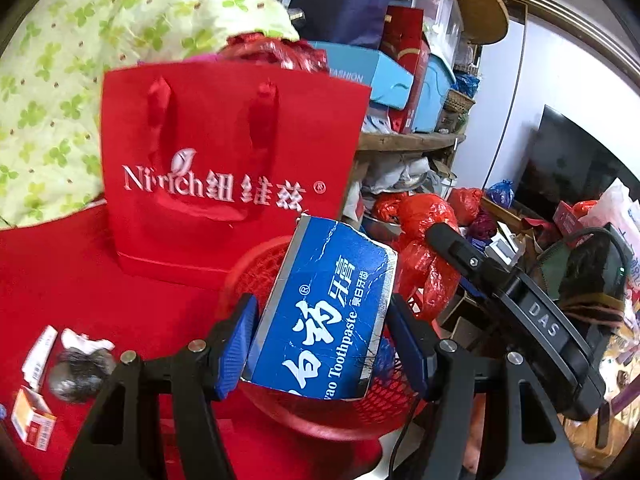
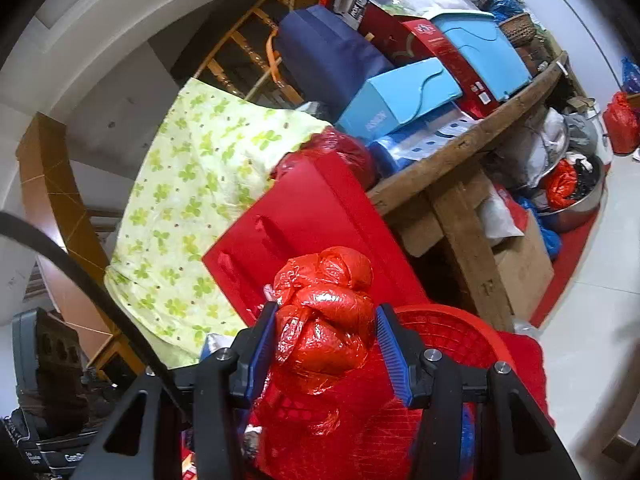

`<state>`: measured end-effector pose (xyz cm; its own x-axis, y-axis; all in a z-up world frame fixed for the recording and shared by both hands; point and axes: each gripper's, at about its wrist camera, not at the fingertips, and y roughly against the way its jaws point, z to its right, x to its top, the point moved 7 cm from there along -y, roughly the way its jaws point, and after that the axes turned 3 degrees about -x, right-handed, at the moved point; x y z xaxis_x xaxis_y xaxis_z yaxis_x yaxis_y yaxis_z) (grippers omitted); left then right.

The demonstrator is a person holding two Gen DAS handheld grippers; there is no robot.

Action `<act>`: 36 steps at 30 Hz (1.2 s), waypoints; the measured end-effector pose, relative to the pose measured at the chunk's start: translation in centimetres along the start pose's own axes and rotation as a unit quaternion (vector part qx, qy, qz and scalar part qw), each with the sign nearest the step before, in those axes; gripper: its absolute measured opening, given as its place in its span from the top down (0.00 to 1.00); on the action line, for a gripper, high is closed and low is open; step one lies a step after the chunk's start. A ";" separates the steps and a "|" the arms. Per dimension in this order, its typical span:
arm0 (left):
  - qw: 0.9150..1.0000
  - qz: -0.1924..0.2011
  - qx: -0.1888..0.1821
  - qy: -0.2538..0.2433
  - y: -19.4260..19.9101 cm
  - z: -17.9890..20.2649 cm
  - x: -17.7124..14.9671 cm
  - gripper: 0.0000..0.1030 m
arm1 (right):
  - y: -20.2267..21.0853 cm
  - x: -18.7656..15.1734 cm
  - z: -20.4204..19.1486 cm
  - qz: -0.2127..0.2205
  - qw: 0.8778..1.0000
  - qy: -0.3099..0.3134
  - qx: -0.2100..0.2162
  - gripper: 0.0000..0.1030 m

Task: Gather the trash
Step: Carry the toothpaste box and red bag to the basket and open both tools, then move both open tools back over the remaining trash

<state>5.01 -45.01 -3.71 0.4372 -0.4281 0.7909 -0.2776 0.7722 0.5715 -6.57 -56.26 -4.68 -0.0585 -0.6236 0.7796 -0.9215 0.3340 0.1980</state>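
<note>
My left gripper is shut on a torn blue toothpaste box, its blue pads pressing both long sides. The box hangs tilted over a red mesh basket. My right gripper is shut on a crumpled red plastic bag, also above the basket, whose rim curves to the right. The right gripper's black body shows at the right of the left wrist view, with the red bag at its finger.
A red paper gift bag stands behind the basket on a red cloth. At the left lie a small orange-white box, a crumpled tissue, a grey fluff ball and a white carton. A wooden shelf holds boxes.
</note>
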 end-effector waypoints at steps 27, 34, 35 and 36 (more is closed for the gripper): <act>0.999 -0.022 0.036 0.017 -0.6 -2.7 -2.7 0.27 | -2.7 -1.9 0.4 -0.066 0.997 0.023 -0.036 0.35; 0.998 -0.016 0.052 0.035 2.6 -5.3 -4.2 0.27 | -2.9 -2.3 -2.6 -0.055 0.998 0.043 -0.009 0.34; 0.998 -0.015 0.055 0.039 3.1 -5.5 -4.5 0.27 | -2.8 -2.4 -3.2 -0.051 0.998 0.048 -0.003 0.34; 0.997 -0.014 0.059 0.041 3.6 -6.0 -4.8 0.27 | -2.6 -2.6 -4.1 -0.044 0.997 0.058 0.006 0.34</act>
<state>6.98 -37.33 -6.75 0.5134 -0.4043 0.7569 -0.3614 0.6981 0.6181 -2.42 -52.63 -4.74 0.0658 -0.5642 0.8230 -0.9259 0.2730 0.2612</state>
